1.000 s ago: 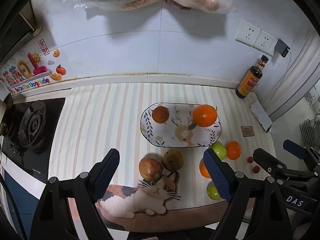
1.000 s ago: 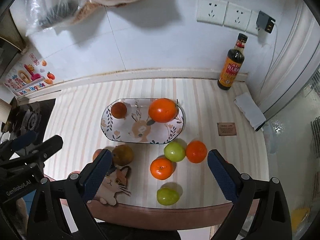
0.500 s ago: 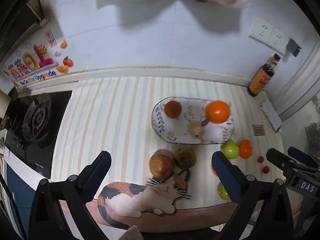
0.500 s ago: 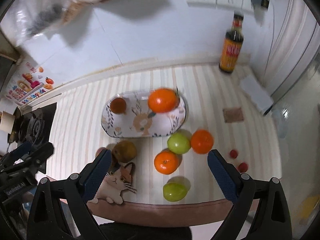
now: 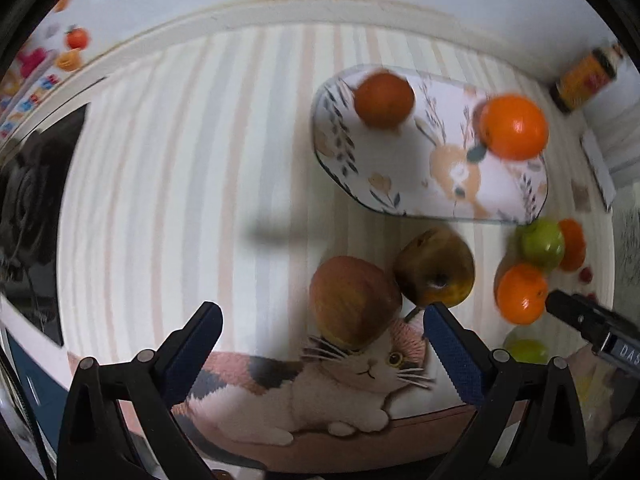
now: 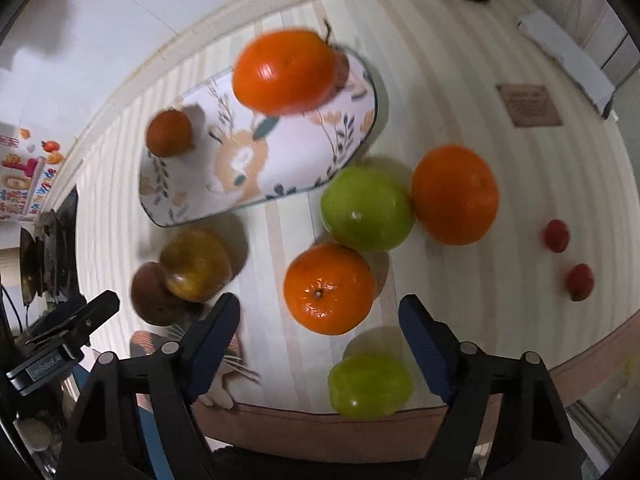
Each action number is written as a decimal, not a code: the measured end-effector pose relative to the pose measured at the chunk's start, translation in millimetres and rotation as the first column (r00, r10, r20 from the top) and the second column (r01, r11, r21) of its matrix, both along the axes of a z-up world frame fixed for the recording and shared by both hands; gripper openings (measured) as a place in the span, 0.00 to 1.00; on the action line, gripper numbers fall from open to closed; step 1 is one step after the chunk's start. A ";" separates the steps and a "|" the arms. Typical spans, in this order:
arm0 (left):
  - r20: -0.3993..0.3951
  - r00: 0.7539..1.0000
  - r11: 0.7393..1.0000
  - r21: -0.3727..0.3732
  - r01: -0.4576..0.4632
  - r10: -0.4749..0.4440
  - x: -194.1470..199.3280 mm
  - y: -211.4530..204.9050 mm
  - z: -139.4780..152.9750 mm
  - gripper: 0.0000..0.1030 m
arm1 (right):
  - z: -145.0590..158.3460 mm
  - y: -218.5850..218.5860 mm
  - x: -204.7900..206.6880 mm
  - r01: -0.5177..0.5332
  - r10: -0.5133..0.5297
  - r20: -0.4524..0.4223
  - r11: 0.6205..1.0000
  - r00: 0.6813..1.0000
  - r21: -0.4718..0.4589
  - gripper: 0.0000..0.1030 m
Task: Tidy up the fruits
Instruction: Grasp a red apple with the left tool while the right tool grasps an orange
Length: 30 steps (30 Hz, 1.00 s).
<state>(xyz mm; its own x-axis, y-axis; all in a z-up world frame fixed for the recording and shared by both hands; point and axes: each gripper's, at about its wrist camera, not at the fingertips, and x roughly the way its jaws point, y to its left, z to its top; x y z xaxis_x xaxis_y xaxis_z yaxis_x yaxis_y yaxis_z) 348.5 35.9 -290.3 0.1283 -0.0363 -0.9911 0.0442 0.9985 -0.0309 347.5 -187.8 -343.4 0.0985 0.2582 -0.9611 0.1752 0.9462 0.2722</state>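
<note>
A patterned oval plate (image 5: 400,176) (image 6: 304,152) holds a big orange (image 5: 514,127) (image 6: 285,72) and a small dark orange fruit (image 5: 384,98) (image 6: 169,133). On the striped counter, a red apple (image 5: 354,300) (image 6: 150,294) lies between my left gripper's (image 5: 322,336) open fingers, with a brown pear (image 5: 436,268) (image 6: 196,264) beside it. My right gripper (image 6: 320,334) is open around a tangerine (image 6: 329,288) (image 5: 522,293). A green apple (image 6: 366,209), another orange (image 6: 455,194) and a green fruit (image 6: 370,385) lie nearby.
A cat-picture mat (image 5: 344,384) lies at the counter's front edge. Two small red fruits (image 6: 556,235) (image 6: 579,282) sit at the right. A sauce bottle (image 5: 584,76), a white box (image 6: 566,46) and a brown card (image 6: 528,105) are at the back right; a gas stove (image 5: 28,200) at the left.
Both grippers have dropped lower and closer to the counter. The left now frames the red apple, the right frames the tangerine. Both stay open.
</note>
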 end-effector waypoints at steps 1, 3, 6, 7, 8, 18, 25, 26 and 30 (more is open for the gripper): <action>-0.007 1.000 1.000 0.004 0.030 -0.030 1.2 -2.8 -4.7 1.00 | -6.5 2.3 1.3 -0.014 0.013 -0.016 1.000 1.000 -0.006 0.81; -0.024 0.992 0.993 0.018 0.120 -0.120 4.1 -12.3 -14.9 1.00 | -17.2 6.2 2.7 -0.035 0.034 -0.042 0.999 0.999 -0.009 0.81; -0.057 0.973 0.973 0.044 0.225 -0.222 6.6 -24.7 -29.7 1.00 | -29.4 9.8 4.8 -0.050 0.049 -0.069 0.999 0.996 -0.015 0.81; -0.070 0.964 0.965 0.047 0.259 -0.255 7.5 -29.3 -36.1 1.00 | -34.6 11.3 5.7 -0.053 0.052 -0.079 0.999 0.995 -0.012 0.81; -0.078 0.959 0.959 0.050 0.278 -0.274 8.0 -32.2 -40.6 1.00 | -39.6 12.5 6.5 -0.053 0.052 -0.090 0.999 0.995 -0.007 0.81; -0.045 0.965 0.966 0.015 0.258 -0.257 -4.7 -33.5 -49.6 0.66 | -59.2 17.6 13.6 -0.053 0.052 -0.095 0.999 0.994 -0.006 0.65; -0.077 0.991 0.993 0.023 0.116 -0.114 -35.0 -2.3 -48.7 0.66 | -64.0 29.1 -3.2 -0.133 0.133 -0.121 0.991 0.984 0.010 0.65; -0.081 0.993 0.995 0.022 0.092 -0.090 -40.4 3.4 -48.9 0.66 | -65.6 32.0 -3.5 -0.145 0.145 -0.123 0.989 0.982 0.004 0.65; -0.082 0.996 1.000 0.006 0.029 -0.028 -52.1 21.0 -52.7 0.66 | -66.6 37.0 -1.5 -0.155 0.152 -0.114 0.988 0.982 -0.012 0.66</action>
